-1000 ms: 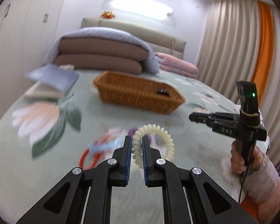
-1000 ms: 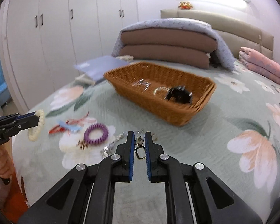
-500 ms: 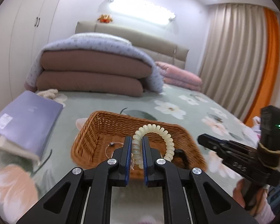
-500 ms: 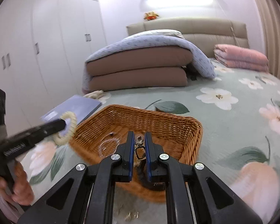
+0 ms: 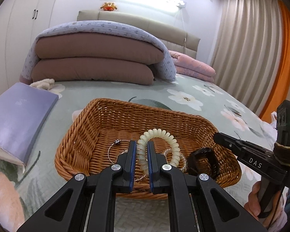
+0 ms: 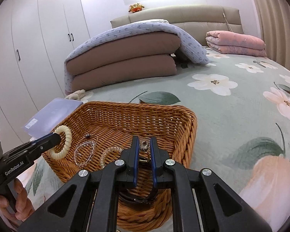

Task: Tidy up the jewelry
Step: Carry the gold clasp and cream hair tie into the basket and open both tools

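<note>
Jewelry pieces are being gathered into a wicker basket (image 5: 83, 147) that is sitting on a floral bedspread (image 6: 232, 104). The left gripper (image 5: 140, 154) is pinching a cream coil bracelet (image 5: 164, 135) between its blue pads, the springy ribbed loop arching up and to the right of the jaws; it is hanging above the basket's near edge, judged to be positioned for a drop. The right gripper (image 6: 144, 152) is clamping a small ring (image 6: 144, 147), its gold band showing below a silvery, stone-topped setting, and is likewise hovering over the basket's near end. Inside the basket, a thin wire bangle with a dark bead (image 5: 117, 142), a clear beaded bracelet (image 6: 85, 152), a translucent coil band (image 6: 108, 153) and a glossy black strap-like piece (image 5: 203, 161) are already lying on the woven floor. The basket's tight, rigid weave and raised walls are judged suited to keeping small items from rolling off. A lavender book (image 5: 17, 119) is lying just beside the basket.
</note>
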{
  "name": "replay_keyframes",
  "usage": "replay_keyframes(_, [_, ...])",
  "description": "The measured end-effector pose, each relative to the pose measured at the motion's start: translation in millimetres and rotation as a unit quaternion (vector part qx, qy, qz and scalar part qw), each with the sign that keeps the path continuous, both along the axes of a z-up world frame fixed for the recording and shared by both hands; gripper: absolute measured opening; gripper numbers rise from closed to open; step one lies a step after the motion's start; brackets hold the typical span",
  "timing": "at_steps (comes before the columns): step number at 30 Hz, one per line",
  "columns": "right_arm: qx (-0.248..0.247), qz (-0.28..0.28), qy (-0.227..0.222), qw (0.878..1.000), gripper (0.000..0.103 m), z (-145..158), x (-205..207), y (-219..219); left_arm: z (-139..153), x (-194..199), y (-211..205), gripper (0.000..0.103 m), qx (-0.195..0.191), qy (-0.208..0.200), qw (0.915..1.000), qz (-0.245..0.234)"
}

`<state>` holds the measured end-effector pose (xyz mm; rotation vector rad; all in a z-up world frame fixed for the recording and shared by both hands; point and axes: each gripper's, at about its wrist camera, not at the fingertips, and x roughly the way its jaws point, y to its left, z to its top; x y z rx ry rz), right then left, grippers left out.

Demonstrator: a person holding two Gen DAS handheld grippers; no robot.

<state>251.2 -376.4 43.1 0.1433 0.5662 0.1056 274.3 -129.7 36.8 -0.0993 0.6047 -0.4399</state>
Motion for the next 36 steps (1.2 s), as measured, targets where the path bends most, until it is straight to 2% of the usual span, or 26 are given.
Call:
replay_keyframes(8, [0.014, -0.002, 0.008, 1.000, 0.015, -3, 4, -5, -3, 3, -2, 0.011, 0.002, 0.001, 1.0000, 0.004])
replay_keyframes(10, [0.027, 0.004, 0.010, 1.000, 0.031, -2, 4, -8, -4, 3, -2, 0.016, 0.002, 0.006, 1.0000, 0.002])
replay_keyframes(11, [0.033, 0.006, 0.009, 0.999, 0.043, -2, 3, -10, -4, 3, -2, 0.019, -0.002, 0.008, 1.0000, -0.002])
replay_keyframes(12, [0.036, 0.006, 0.006, 0.999, 0.045, -2, 1, -10, -4, 3, -1, 0.027, -0.005, 0.008, 0.9999, -0.003])
replay_keyframes(13, [0.035, 0.004, 0.000, 0.999, 0.045, 0, -1, -10, -3, 1, 0, 0.036, -0.008, 0.005, 1.0000, -0.002])
replay_keyframes(15, [0.028, 0.001, -0.009, 1.000, 0.045, 3, -5, -9, 1, -4, 2, 0.042, -0.013, -0.008, 0.9999, 0.002])
replay_keyframes(22, [0.004, -0.018, -0.027, 0.999, 0.045, 8, -12, -4, 20, -21, 12, 0.042, -0.031, -0.045, 0.9984, 0.013])
replay_keyframes(26, [0.015, -0.032, -0.043, 0.998, 0.045, 13, -22, -10, 29, -34, 25, 0.042, -0.043, -0.054, 0.9974, 0.018])
replay_keyframes(29, [0.028, -0.054, -0.052, 0.997, 0.045, 13, -38, -18, 36, -61, 47, 0.042, -0.070, -0.069, 0.9950, 0.019])
replay_keyframes(33, [0.053, -0.072, -0.043, 0.995, 0.045, 4, -71, -23, 35, -98, 76, 0.042, -0.094, -0.061, 0.9933, 0.030])
replay_keyframes(36, [0.042, -0.075, -0.041, 0.995, 0.045, -2, -108, -15, 29, -129, 100, 0.043, -0.107, -0.051, 0.9922, 0.039])
